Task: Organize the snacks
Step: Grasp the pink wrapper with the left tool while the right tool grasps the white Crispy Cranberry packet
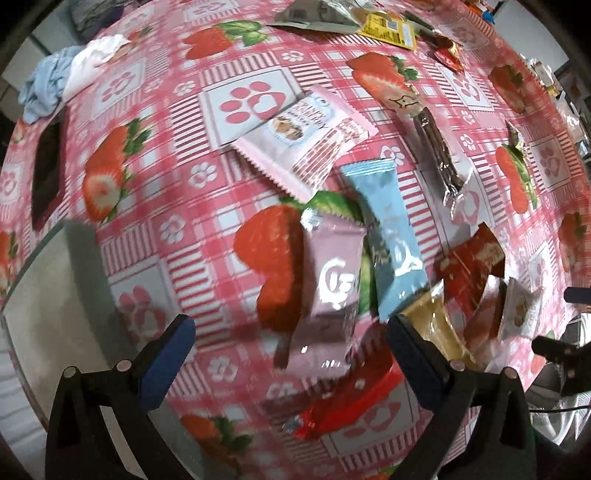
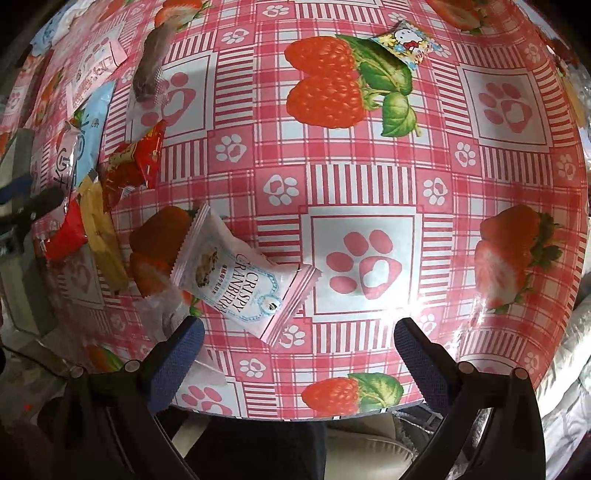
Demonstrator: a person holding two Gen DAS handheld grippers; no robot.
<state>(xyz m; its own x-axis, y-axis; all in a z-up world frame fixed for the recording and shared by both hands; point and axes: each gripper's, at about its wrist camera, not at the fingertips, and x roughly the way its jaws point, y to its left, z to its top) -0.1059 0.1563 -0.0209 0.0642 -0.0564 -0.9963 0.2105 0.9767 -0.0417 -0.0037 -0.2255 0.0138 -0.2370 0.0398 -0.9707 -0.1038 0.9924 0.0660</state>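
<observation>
Pink and red squares with strawberries and paw prints cover the tablecloth [image 1: 229, 155] under both my tools. My left gripper [image 1: 291, 354] is wide open and holds nothing; its two blue pads [image 1: 168, 365] sit at the bottom of the left view with a big gap between them. In that gap, a bit higher up, lies a shiny pink snack pack [image 1: 328, 291]. A light blue snack stick [image 1: 388, 236] lies just beside it on its right, and the two seem to touch. Near the bottom middle is a red wrapper [image 1: 347, 410], and a gold wrapper [image 1: 439, 332] pokes out by my right pad. A red and white pack [image 1: 469, 273] sits in the lower right. A bigger pink pack with a cookie picture [image 1: 306, 144] is in the upper middle, and a clear pack of brown sticks [image 1: 439, 155] is to its right. A yellow pack [image 1: 391, 29] lies at the top edge. My right gripper [image 2: 299, 362] is wide open too, with nothing in it. In the right view, a white and pink pack that says CRISPY CRANBERRY [image 2: 240, 280] lies just above my left pad, in the lower left middle. A small cartoon cat candy pack [image 2: 406, 44] lies well apart at the top. The other snacks are bunched at the left edge.
</observation>
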